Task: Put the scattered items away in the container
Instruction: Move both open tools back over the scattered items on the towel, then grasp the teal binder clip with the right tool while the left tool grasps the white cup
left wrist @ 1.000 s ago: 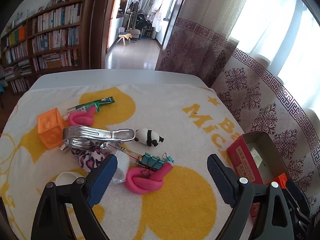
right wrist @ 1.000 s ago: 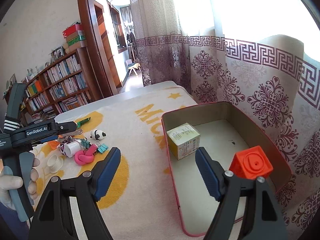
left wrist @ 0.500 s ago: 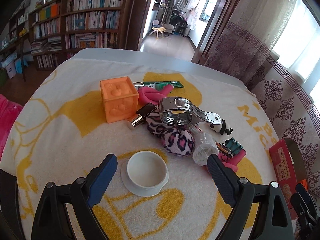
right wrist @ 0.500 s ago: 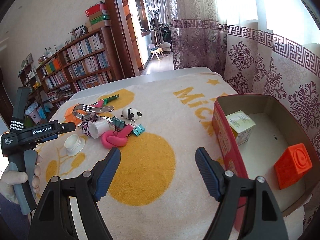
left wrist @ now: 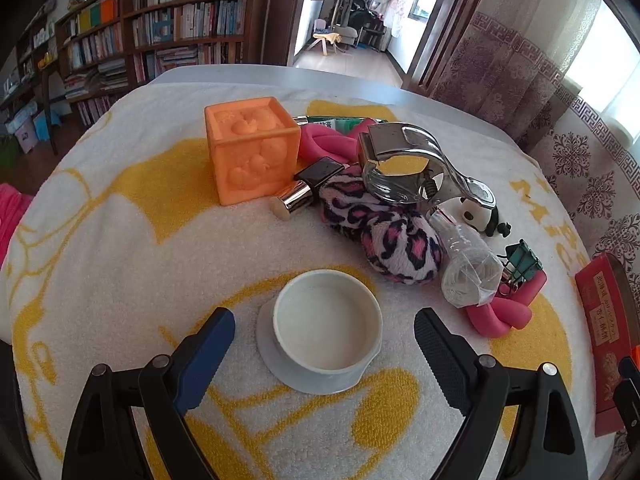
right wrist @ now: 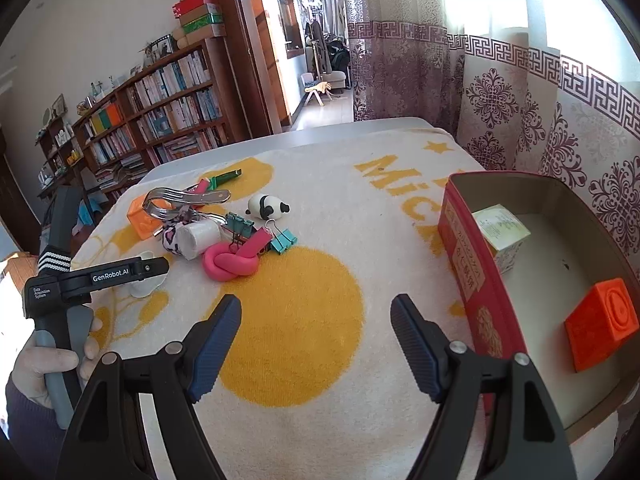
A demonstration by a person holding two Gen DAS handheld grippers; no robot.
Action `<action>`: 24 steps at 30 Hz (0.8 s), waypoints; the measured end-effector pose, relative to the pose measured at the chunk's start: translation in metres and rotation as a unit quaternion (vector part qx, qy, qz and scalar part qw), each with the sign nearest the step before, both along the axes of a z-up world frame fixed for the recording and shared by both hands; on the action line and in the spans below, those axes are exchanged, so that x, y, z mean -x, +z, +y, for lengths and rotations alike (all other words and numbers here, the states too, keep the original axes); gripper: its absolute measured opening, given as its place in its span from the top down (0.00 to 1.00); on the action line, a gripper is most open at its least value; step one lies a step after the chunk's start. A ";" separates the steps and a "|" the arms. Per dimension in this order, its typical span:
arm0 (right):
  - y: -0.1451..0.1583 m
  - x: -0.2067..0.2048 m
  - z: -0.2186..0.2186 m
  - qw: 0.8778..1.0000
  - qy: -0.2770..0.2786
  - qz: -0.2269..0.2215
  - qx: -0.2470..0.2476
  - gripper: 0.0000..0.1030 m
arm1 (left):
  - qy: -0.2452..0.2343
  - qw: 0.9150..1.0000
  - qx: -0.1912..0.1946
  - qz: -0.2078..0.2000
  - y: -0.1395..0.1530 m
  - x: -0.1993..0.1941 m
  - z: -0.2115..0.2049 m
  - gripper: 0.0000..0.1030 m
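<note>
The left gripper (left wrist: 324, 334) has its jaws apart, flanking the small white round plastic cup (left wrist: 326, 322) on the bench. The right gripper (right wrist: 316, 334) has its jaws apart above the yellow-patterned towel (right wrist: 304, 320), beside the red rectangular tin box (right wrist: 476, 280).

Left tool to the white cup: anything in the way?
Nothing visible. The left tool is open, its fingers flanking the white cup, which stands alone on the towel. The nearest clutter, the leopard-print pouch and the thread spool, lies beyond the cup, apart from it.
</note>
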State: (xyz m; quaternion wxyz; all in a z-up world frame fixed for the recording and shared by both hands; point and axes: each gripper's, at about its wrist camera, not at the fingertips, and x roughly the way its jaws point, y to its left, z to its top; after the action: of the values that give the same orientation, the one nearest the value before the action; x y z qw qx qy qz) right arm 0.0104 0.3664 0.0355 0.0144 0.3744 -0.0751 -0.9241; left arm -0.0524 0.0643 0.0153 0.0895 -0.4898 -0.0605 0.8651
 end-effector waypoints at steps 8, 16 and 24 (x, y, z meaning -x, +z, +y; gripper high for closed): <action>-0.006 0.005 -0.004 1.000 0.007 -0.008 0.003 0.22 | -0.005 0.998 0.051 0.023 -0.004 -0.008 0.012 0.36; -0.005 0.011 -0.013 1.000 0.016 -0.010 -0.002 0.22 | 0.008 0.999 0.029 0.035 0.004 -0.017 -0.004 0.39; -0.011 0.033 -0.026 0.999 0.032 -0.031 0.015 0.22 | 0.028 0.999 0.006 0.045 0.013 -0.023 -0.025 0.39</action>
State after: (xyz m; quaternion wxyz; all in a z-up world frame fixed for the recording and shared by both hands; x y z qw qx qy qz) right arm -0.0228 0.3407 0.0240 0.0468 0.4045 -0.0771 -0.9101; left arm -0.0298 0.0389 0.0280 0.0651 -0.4492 -0.0646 0.8887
